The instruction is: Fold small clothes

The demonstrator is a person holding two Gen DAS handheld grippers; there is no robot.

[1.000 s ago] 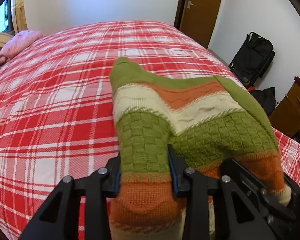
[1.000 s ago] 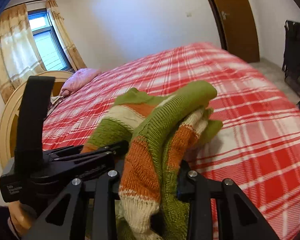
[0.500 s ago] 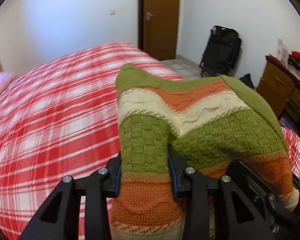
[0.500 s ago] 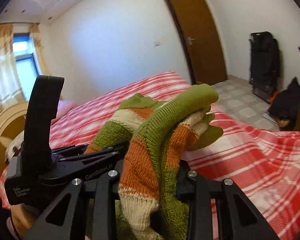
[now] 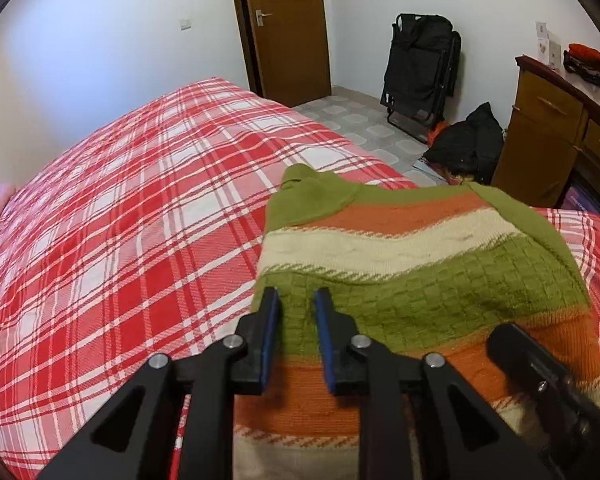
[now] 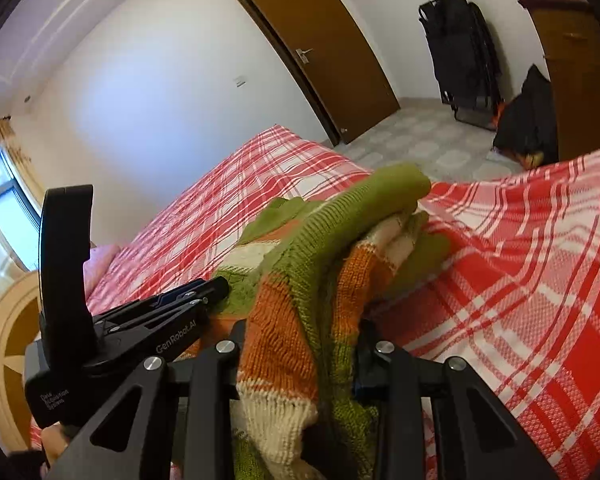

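Note:
A small knit sweater [image 5: 420,264] striped green, cream and orange lies spread over the corner of the bed [image 5: 120,240]. My left gripper [image 5: 296,300] sits on its green band. The jaws are closing, their blue pads [image 5: 270,320] show bare, and the knit lies flat under the gap. In the right wrist view the left gripper [image 6: 208,292] reaches in from the left. My right gripper [image 6: 302,332] is shut on a bunched fold of the sweater [image 6: 300,280], which rises between its fingers; it also shows in the left wrist view [image 5: 540,376].
The red plaid bedspread runs far to the left. Past the bed's corner lie a tiled floor [image 5: 352,120], a brown door [image 5: 288,28], a folded black chair [image 5: 420,68], a dark bag [image 5: 468,144] and a wooden dresser [image 5: 548,132]. A round headboard [image 6: 4,344] stands at the left.
Both grippers swung with the sweater toward the bed corner by the door. The left jaws narrowed, and the knit that bulged between them now lies flat beneath. The right grip is unchanged.

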